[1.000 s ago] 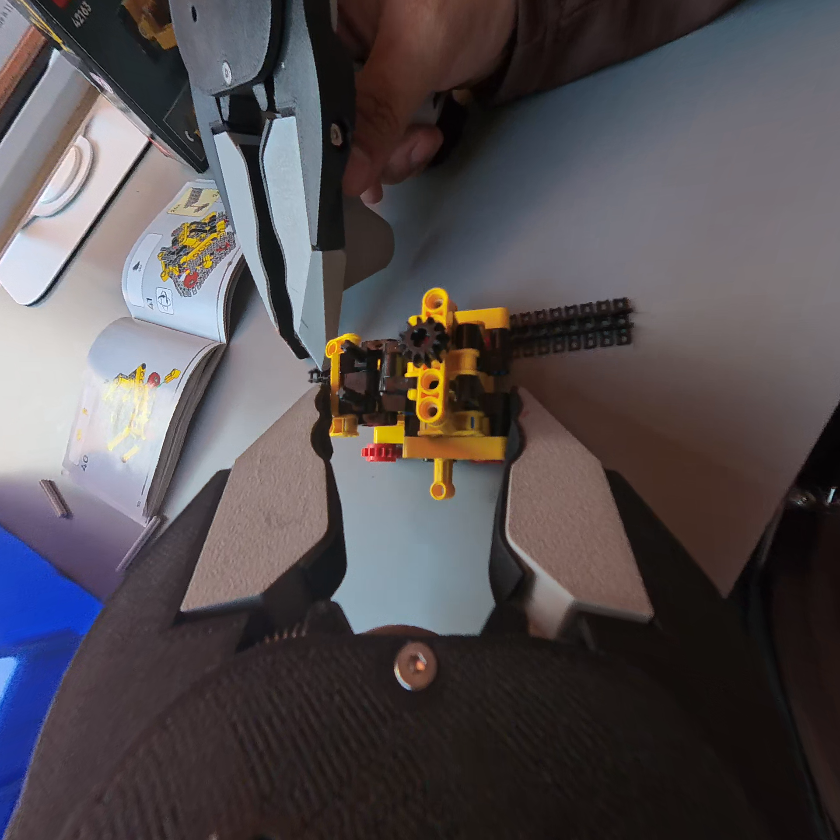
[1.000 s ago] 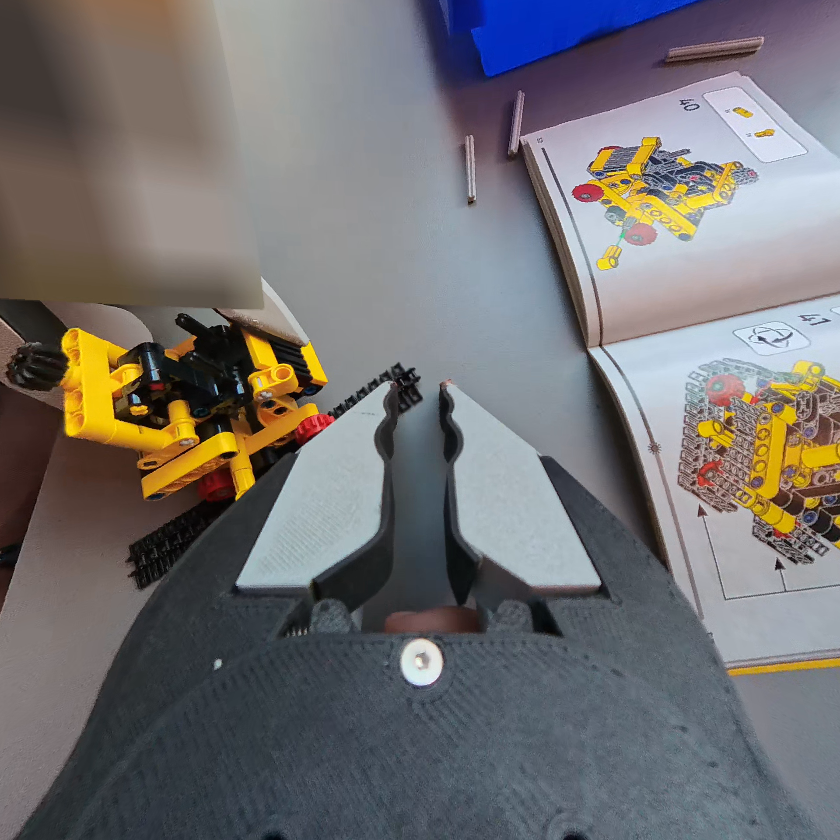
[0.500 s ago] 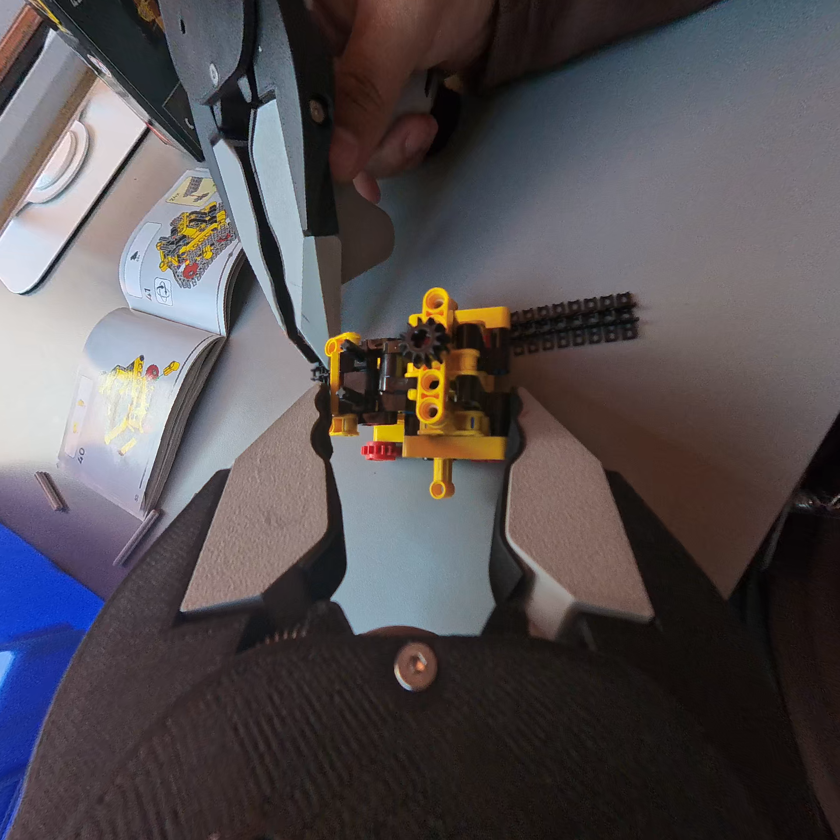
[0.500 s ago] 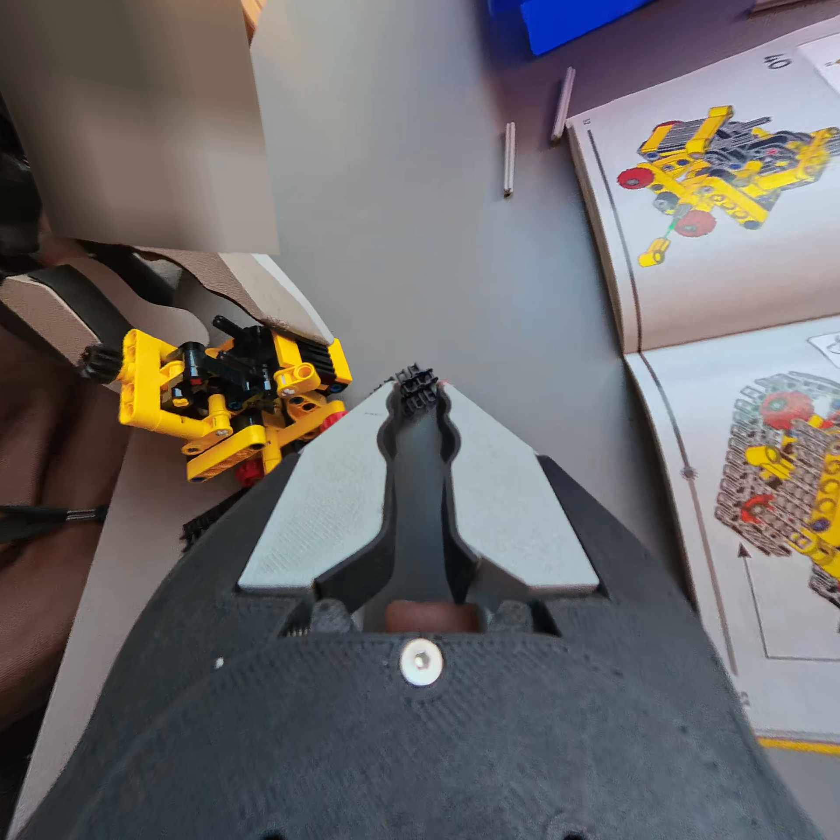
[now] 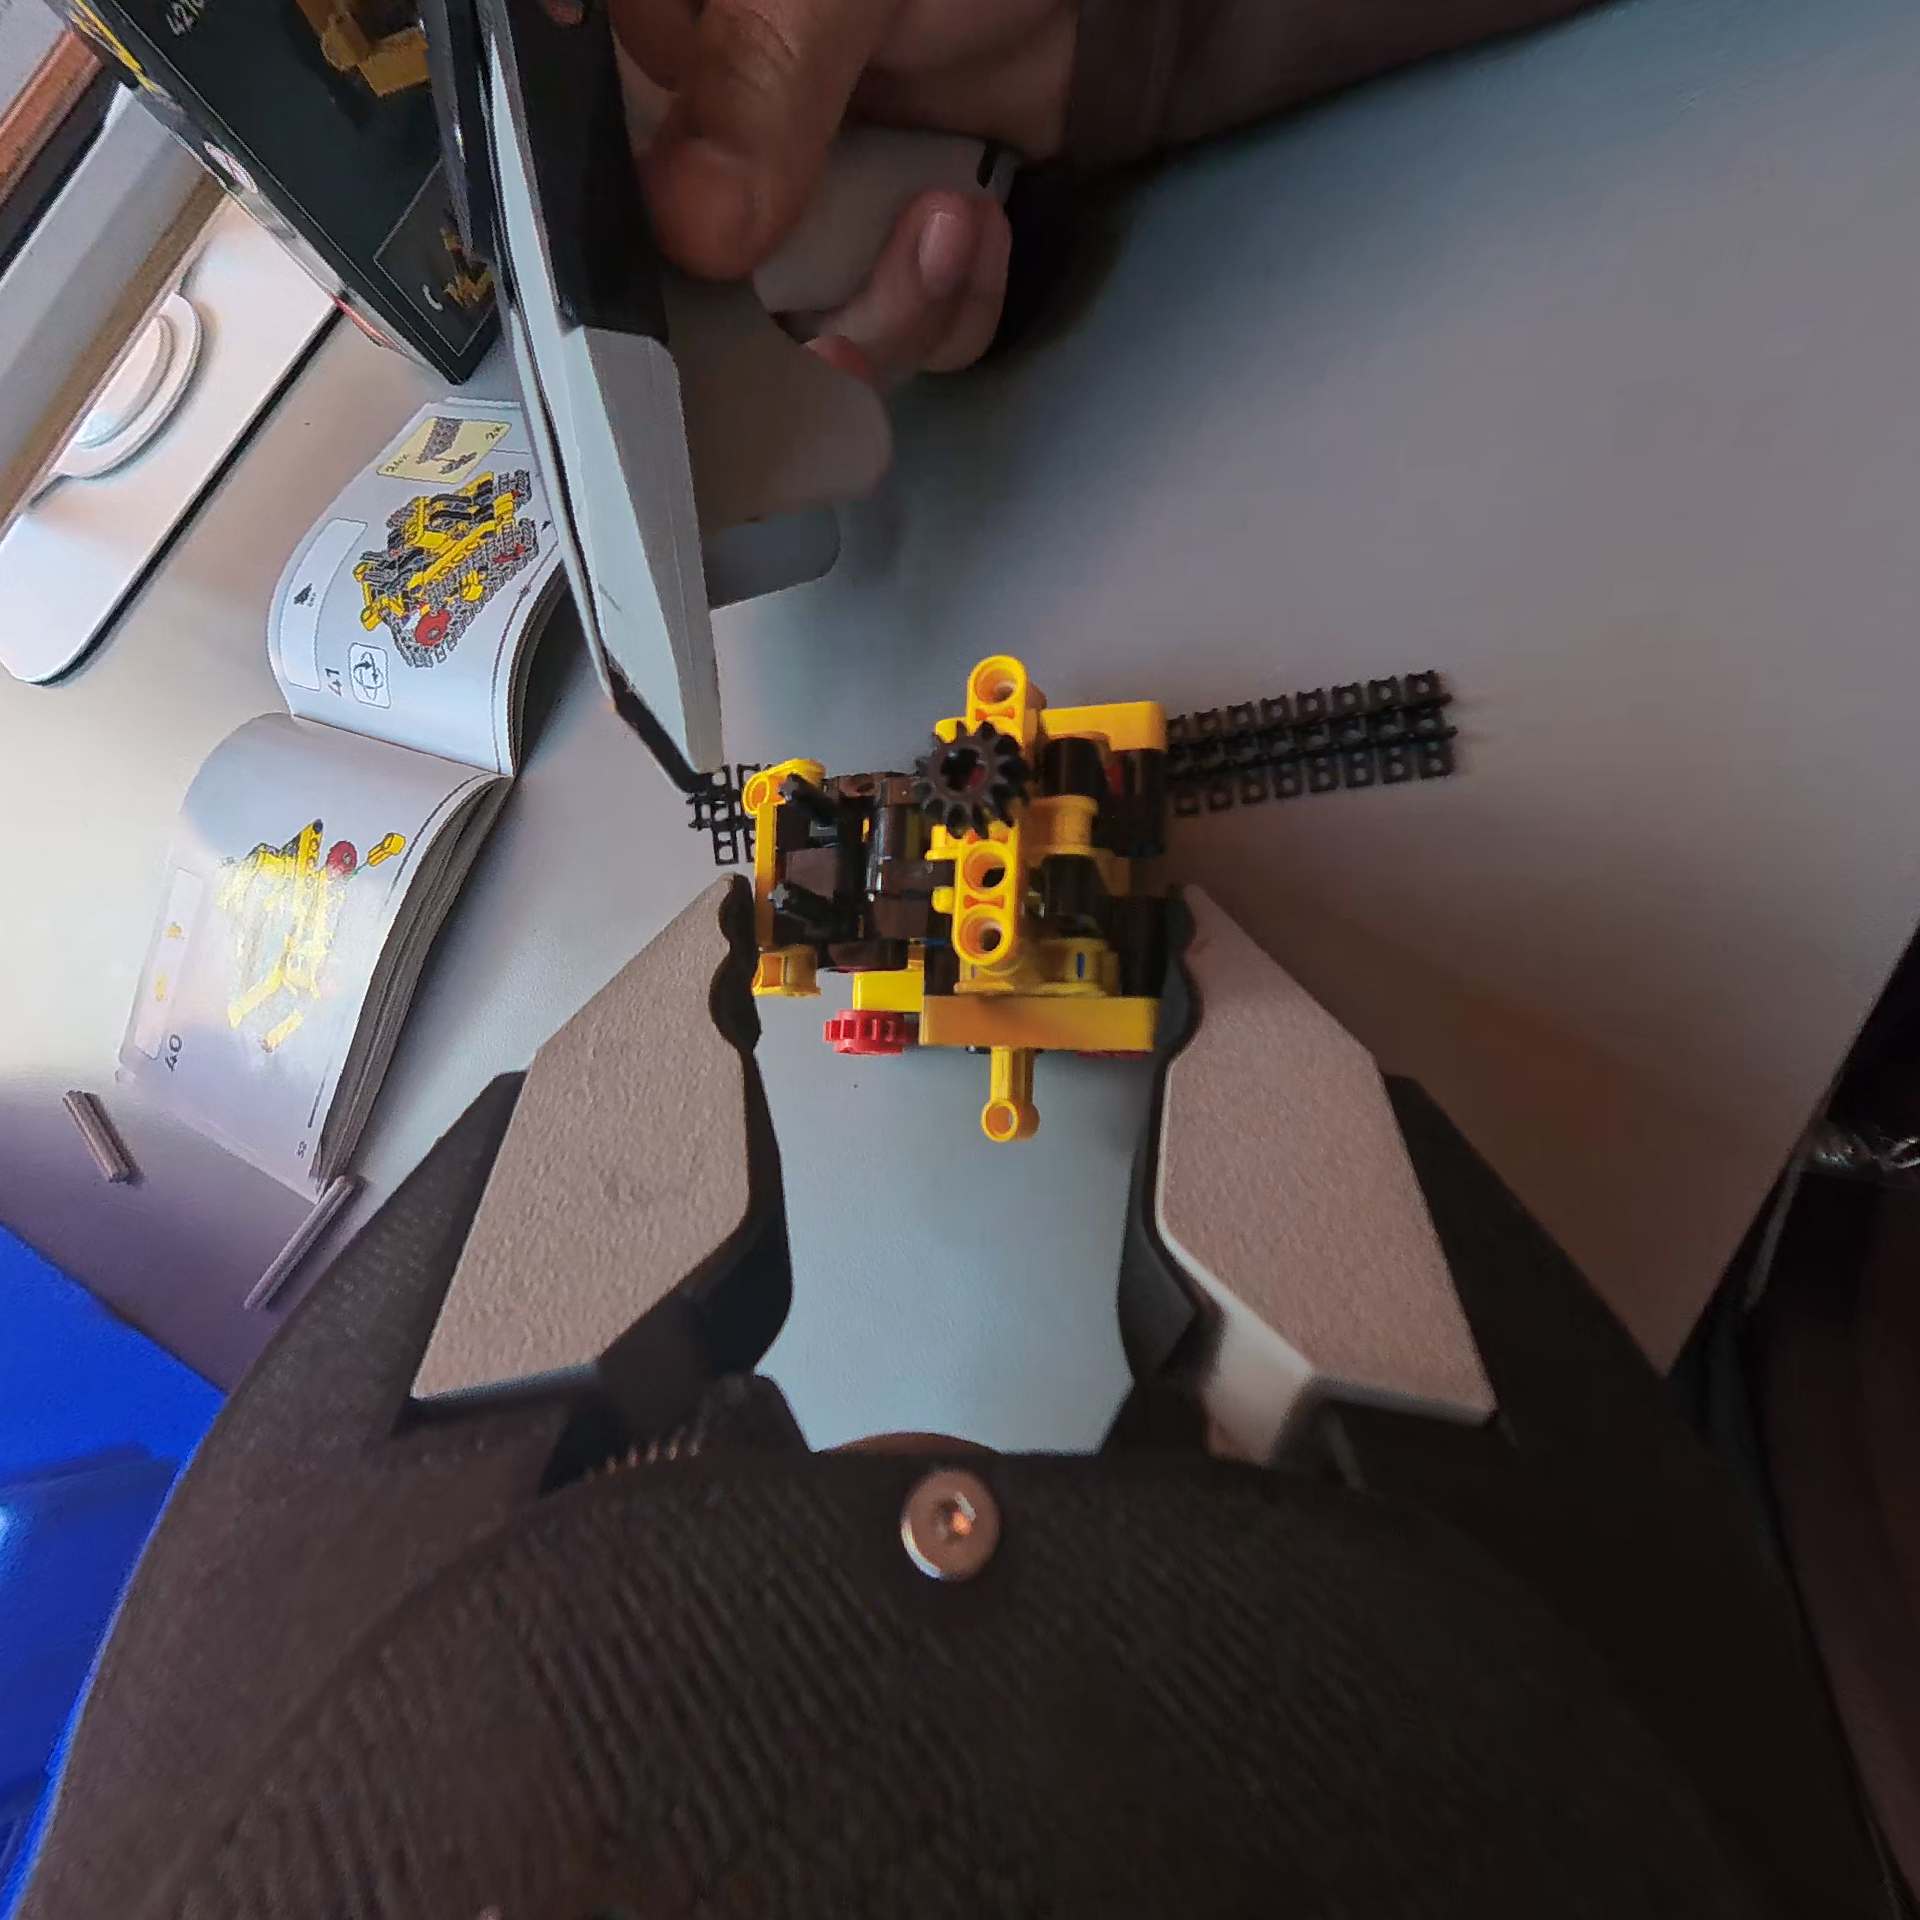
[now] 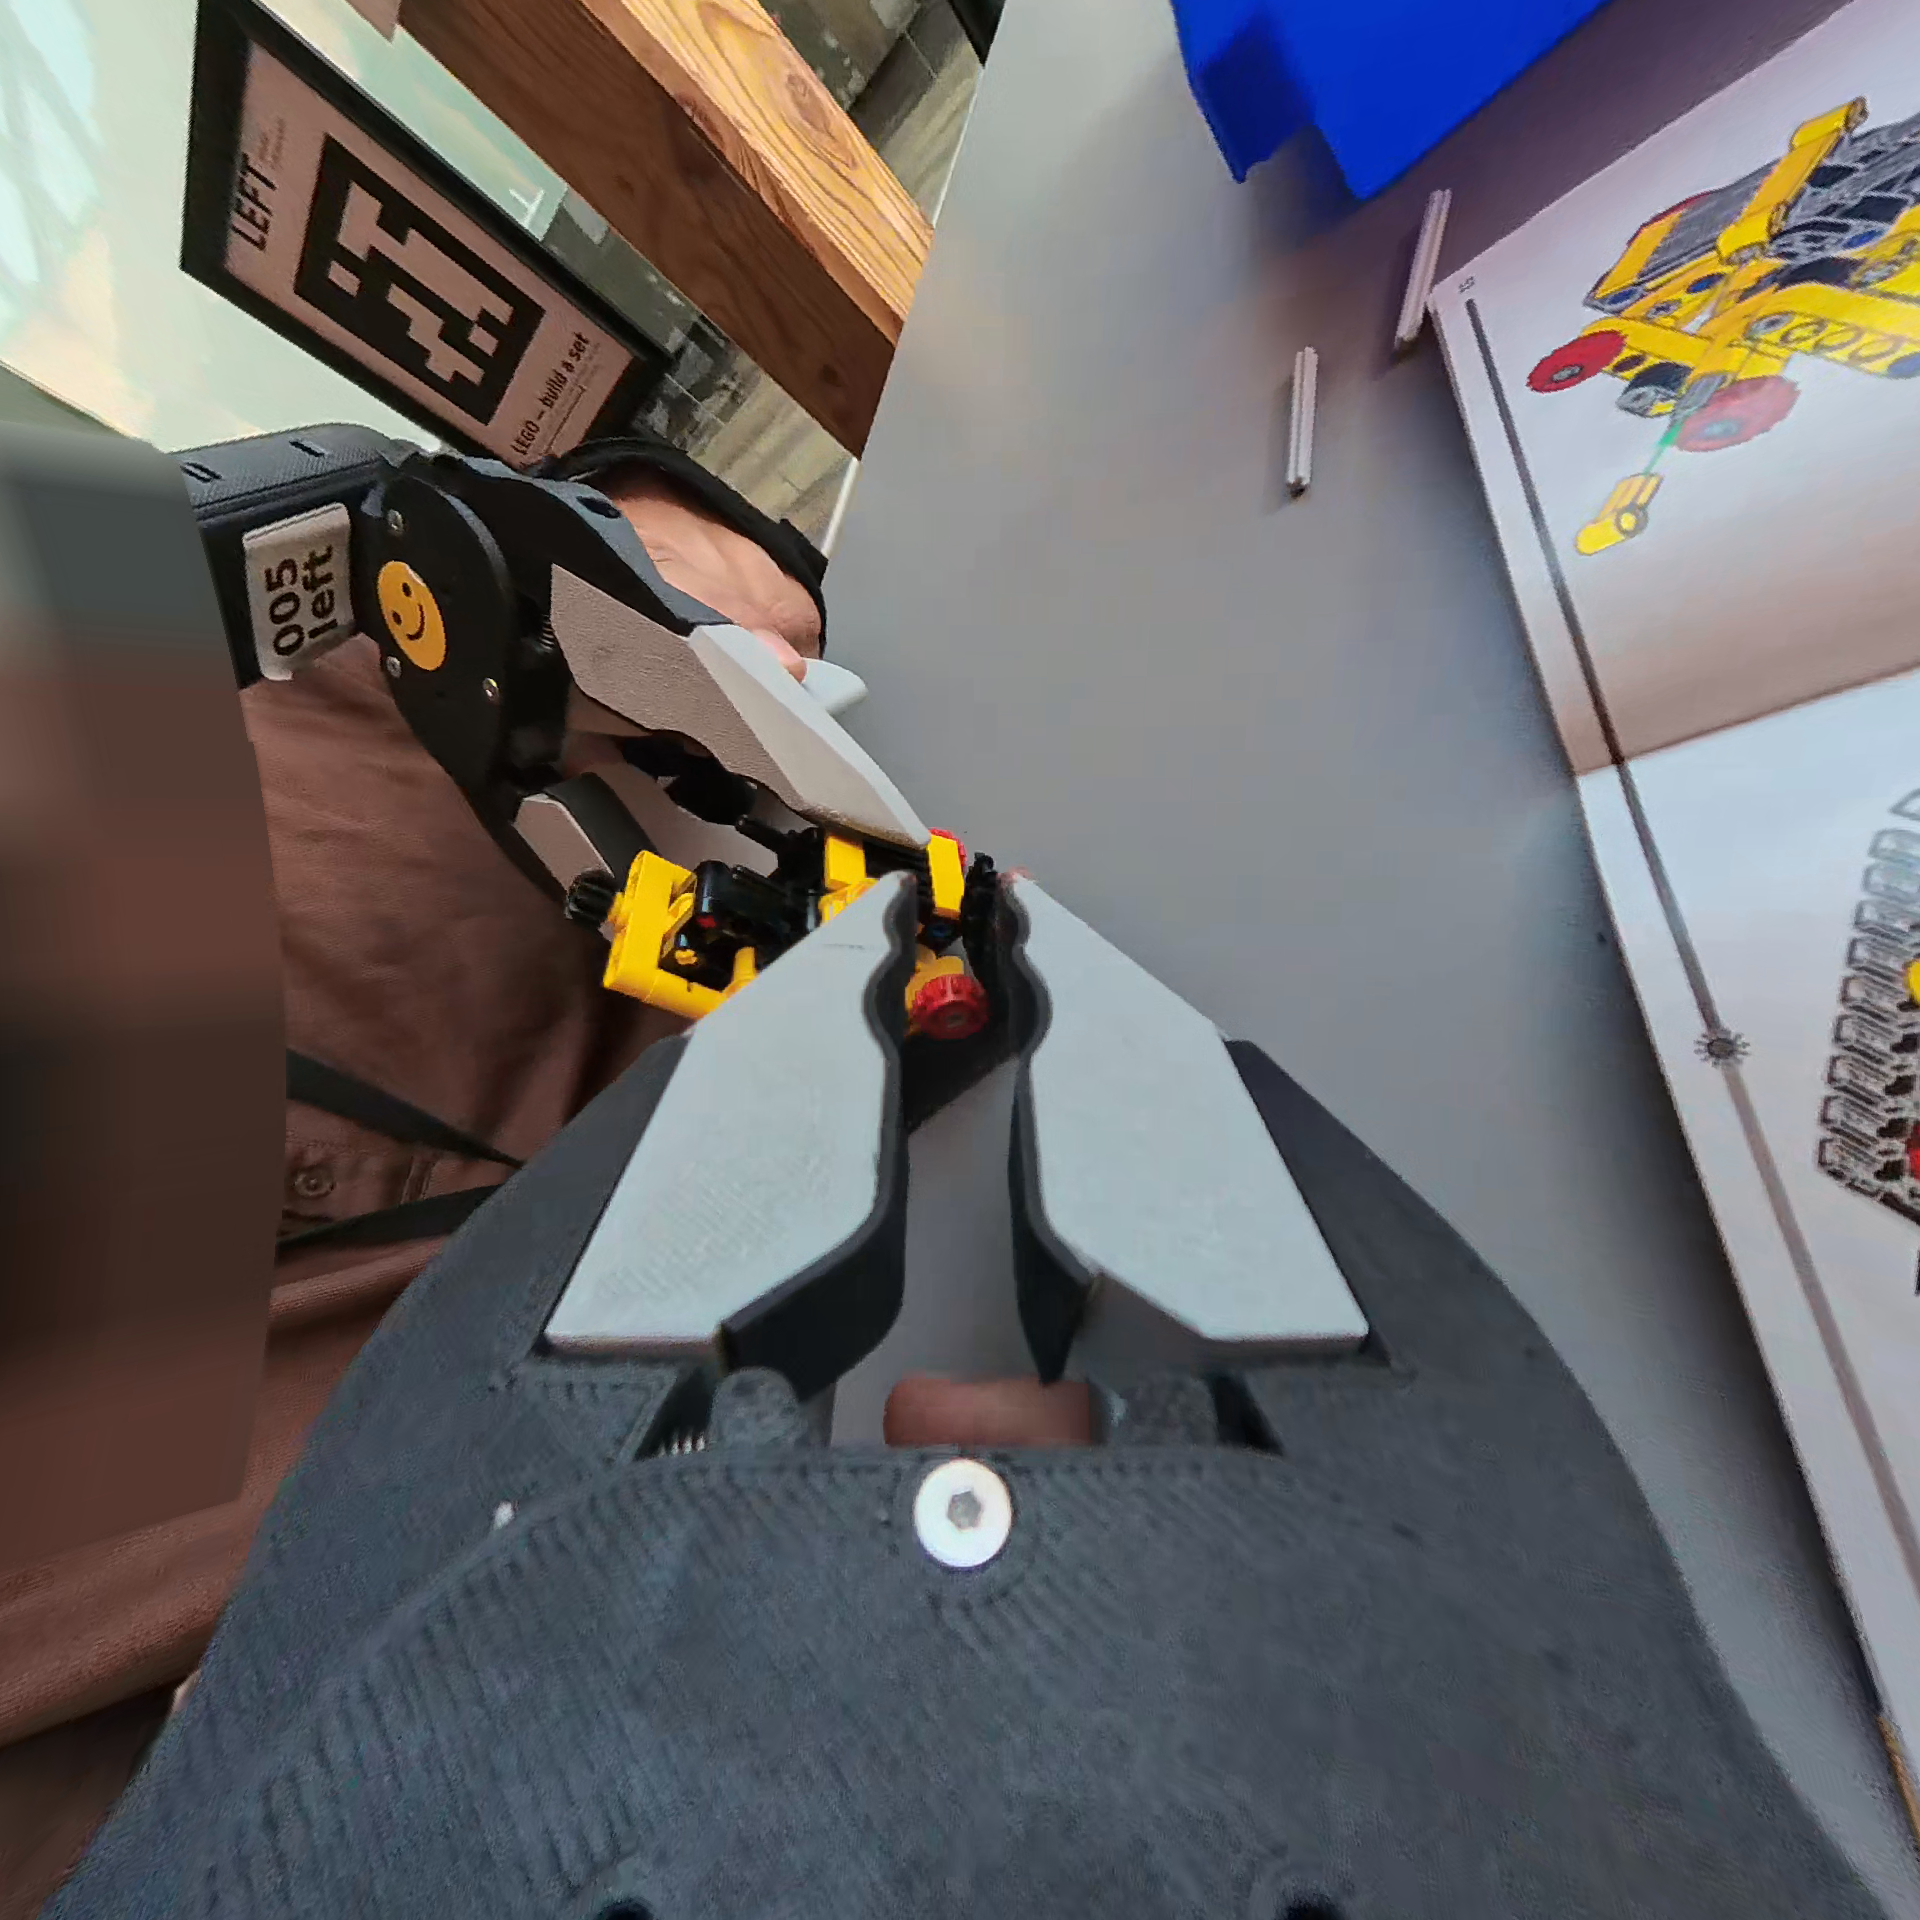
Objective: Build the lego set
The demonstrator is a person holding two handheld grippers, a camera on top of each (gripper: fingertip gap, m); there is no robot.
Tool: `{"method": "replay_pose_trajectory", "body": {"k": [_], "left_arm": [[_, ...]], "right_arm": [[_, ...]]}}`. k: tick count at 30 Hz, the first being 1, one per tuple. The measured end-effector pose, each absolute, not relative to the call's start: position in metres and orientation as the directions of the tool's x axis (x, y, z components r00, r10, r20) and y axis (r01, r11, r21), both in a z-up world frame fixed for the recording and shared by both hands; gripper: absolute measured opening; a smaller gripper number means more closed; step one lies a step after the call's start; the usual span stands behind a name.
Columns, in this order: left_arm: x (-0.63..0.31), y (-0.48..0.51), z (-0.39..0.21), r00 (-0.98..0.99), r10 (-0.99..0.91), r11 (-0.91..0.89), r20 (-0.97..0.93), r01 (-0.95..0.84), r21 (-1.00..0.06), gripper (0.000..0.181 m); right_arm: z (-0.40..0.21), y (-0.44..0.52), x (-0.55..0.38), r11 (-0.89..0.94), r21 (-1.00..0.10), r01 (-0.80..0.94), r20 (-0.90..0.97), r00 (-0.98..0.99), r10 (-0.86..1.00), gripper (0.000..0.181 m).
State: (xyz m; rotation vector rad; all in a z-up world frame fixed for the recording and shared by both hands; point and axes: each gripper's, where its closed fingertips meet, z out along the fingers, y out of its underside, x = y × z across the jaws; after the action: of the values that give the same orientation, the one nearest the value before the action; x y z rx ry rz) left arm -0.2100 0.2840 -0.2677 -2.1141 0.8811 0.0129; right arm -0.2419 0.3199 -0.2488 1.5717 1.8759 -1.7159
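The yellow and black lego model (image 5: 966, 873) rests on the grey table (image 5: 1455, 364). My left gripper (image 5: 956, 914) is shut on it, one finger against each side. A black track chain (image 5: 1320, 727) runs out behind the model to the right, and its other end (image 5: 719, 821) sticks out at the model's left. My right gripper (image 5: 686, 743) comes down from above and pinches that end. In the right wrist view the right gripper (image 6: 961, 904) is shut on the black track (image 6: 979, 914), right by the model (image 6: 717, 925) and the left gripper (image 6: 727, 717).
An open instruction booklet (image 5: 343, 831) lies to the left and also shows in the right wrist view (image 6: 1714, 520). Grey axle rods (image 5: 99, 1138) and a blue bin (image 5: 62, 1403) lie beyond it. The set's box (image 5: 291, 156) stands at the back. The table edge (image 5: 1766, 1143) is close on the right.
My right gripper closed on the end of the track and swung in toward the model's side, tilting upward. My left gripper kept hold of the model in place.
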Motion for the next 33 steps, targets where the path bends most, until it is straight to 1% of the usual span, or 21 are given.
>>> {"method": "replay_pose_trajectory", "body": {"k": [1,2,3,5,7,10,13,15,19,26,28,33], "left_arm": [[-0.21,0.284,-0.268,0.753,-0.586,-0.411,-0.299,-0.595,-0.691,0.076],[-0.21,0.284,-0.268,0.752,-0.587,-0.41,-0.3,-0.595,-0.691,0.076],[-0.21,0.284,-0.268,0.753,-0.587,-0.41,-0.299,-0.594,-0.692,0.076],[-0.21,0.284,-0.268,0.752,-0.588,-0.409,-0.299,-0.595,-0.692,0.076],[-0.21,0.284,-0.268,0.751,-0.588,-0.408,-0.299,-0.595,-0.692,0.076],[-0.21,0.284,-0.268,0.751,-0.588,-0.408,-0.3,-0.596,-0.692,0.076],[-0.21,0.284,-0.268,0.751,-0.588,-0.407,-0.299,-0.594,-0.693,0.076],[-0.21,0.284,-0.268,0.751,-0.589,-0.407,-0.299,-0.595,-0.693,0.076],[-0.21,0.284,-0.268,0.751,-0.589,-0.406,-0.299,-0.595,-0.693,0.076],[-0.21,0.284,-0.268,0.751,-0.588,-0.406,-0.301,-0.596,-0.693,0.076],[-0.21,0.284,-0.268,0.751,-0.588,-0.406,-0.301,-0.596,-0.693,0.076],[-0.21,0.284,-0.268,0.75,-0.588,-0.405,-0.302,-0.596,-0.693,0.076]], "right_arm": [[-0.249,0.32,-0.241,-0.209,-0.631,0.747,-0.703,-0.436,0.562,0.01],[-0.248,0.318,-0.238,-0.205,-0.623,0.755,-0.715,-0.443,0.541,0.001],[-0.248,0.315,-0.235,-0.194,-0.607,0.771,-0.731,-0.444,0.518,0.0],[-0.251,0.309,-0.231,-0.184,-0.575,0.797,-0.757,-0.434,0.488,0.002],[-0.258,0.312,-0.235,-0.171,-0.578,0.798,-0.732,-0.414,0.542,0.008],[-0.263,0.316,-0.238,-0.09,-0.651,0.754,-0.617,-0.456,0.641,0.01],[-0.274,0.321,-0.237,0.016,-0.681,0.732,-0.494,-0.476,0.728,0.013],[-0.277,0.321,-0.237,0.048,-0.682,0.729,-0.461,-0.48,0.746,0.017],[-0.279,0.324,-0.237,0.101,-0.7,0.707,-0.395,-0.502,0.769,0.017],[-0.283,0.327,-0.244,0.291,-0.745,0.6,-0.124,-0.554,0.823,0.013],[-0.283,0.326,-0.246,0.297,-0.747,0.595,-0.112,-0.553,0.826,0.012],[-0.28,0.331,-0.25,0.248,-0.757,0.605,-0.141,-0.521,0.842,0.009]]}}
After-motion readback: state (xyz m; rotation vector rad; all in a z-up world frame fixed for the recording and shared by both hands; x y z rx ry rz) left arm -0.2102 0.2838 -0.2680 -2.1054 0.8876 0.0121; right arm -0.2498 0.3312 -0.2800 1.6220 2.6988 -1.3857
